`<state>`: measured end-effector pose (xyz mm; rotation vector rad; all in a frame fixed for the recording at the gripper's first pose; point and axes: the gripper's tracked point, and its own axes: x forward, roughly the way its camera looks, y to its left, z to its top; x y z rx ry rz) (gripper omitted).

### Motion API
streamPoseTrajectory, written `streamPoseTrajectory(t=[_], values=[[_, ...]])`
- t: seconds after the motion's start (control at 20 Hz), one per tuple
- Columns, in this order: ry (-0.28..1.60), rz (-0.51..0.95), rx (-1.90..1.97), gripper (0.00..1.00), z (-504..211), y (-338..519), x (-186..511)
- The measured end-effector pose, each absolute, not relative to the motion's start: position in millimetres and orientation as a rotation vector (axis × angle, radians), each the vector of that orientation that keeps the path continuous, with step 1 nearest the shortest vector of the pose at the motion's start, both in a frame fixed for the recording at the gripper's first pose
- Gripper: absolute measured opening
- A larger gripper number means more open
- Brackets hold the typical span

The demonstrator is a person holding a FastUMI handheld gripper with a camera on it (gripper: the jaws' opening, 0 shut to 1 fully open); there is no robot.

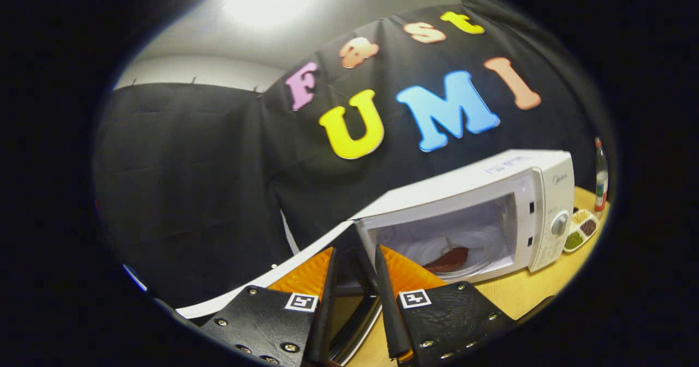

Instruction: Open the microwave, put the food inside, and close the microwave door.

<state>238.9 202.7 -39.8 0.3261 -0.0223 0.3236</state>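
The white microwave stands on a wooden table with its door swung wide open toward me. A dark red piece of food lies on the glass turntable inside the lit cavity. My gripper is open, with its fingers a narrow gap apart, close against the inner face of the open door. The door's dark window shows between the fingers. I cannot tell whether a finger touches the door. The food lies beyond the fingers.
Beside the microwave's control panel sits a small white dish with compartments of green and brown bits. A bottle stands behind it. Black cloth walls close off the booth behind and beside the microwave.
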Motion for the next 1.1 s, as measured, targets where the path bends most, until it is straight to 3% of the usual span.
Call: streamPoseTrajectory(t=[0.15, 0.25, 0.35, 0.5, 0.9, 0.95, 1.0, 1.1], values=[[-0.063, 0.398, 0.237, 0.72, -14, 238, 183], [-0.097, 0.464, 0.222, 0.88, 1, 266, 155], [-0.099, 0.526, 0.217, 0.92, 5, 292, 135], [-0.049, 0.614, 0.2, 0.92, -12, 335, 111], [0.1, 0.625, 0.068, 0.92, -106, 380, 123], [0.104, 0.596, 0.036, 0.76, -116, 377, 128], [0.108, 0.567, 0.008, 0.71, -123, 373, 133], [0.114, 0.531, -0.029, 0.46, -139, 369, 141]])
